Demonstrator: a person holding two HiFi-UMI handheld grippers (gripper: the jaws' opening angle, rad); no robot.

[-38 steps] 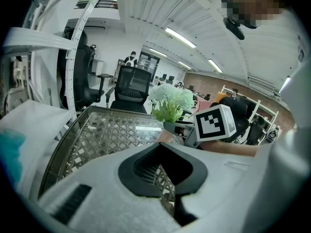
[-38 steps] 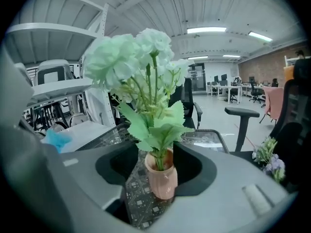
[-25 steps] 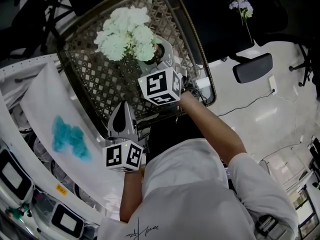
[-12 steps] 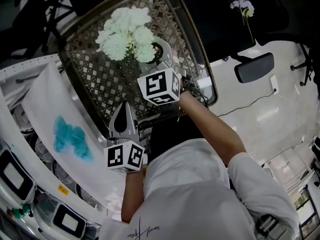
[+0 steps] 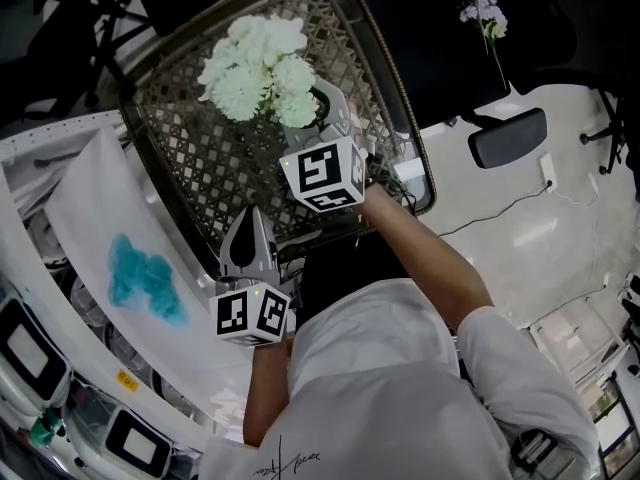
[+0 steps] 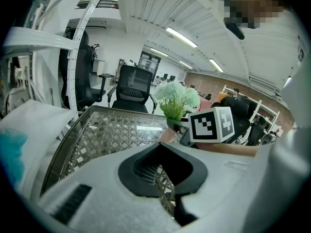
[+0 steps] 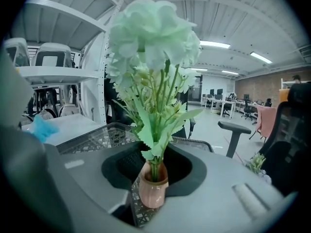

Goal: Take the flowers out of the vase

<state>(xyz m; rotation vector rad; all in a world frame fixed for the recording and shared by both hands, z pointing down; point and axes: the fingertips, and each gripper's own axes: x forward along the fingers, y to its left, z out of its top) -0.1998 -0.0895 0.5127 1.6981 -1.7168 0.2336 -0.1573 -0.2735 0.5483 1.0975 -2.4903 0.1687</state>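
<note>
Right hand-held gripper (image 7: 154, 165): my jaws, half open, just closing round the vase (image 7: 153, 192).
Vase: I squeeze gently, squarely.
Flowers (image 7: 151, 38): pull straight up.

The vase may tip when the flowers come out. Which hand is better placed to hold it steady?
Right. The right claw has the vase between its jaws, which have just been closing. The left claw is empty, back near the edge of the table.

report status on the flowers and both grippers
Left gripper shut, empty. Right gripper jaws just closing round the vase, not clamped yet. Flowers still in vase. Nothing blocking.
</note>
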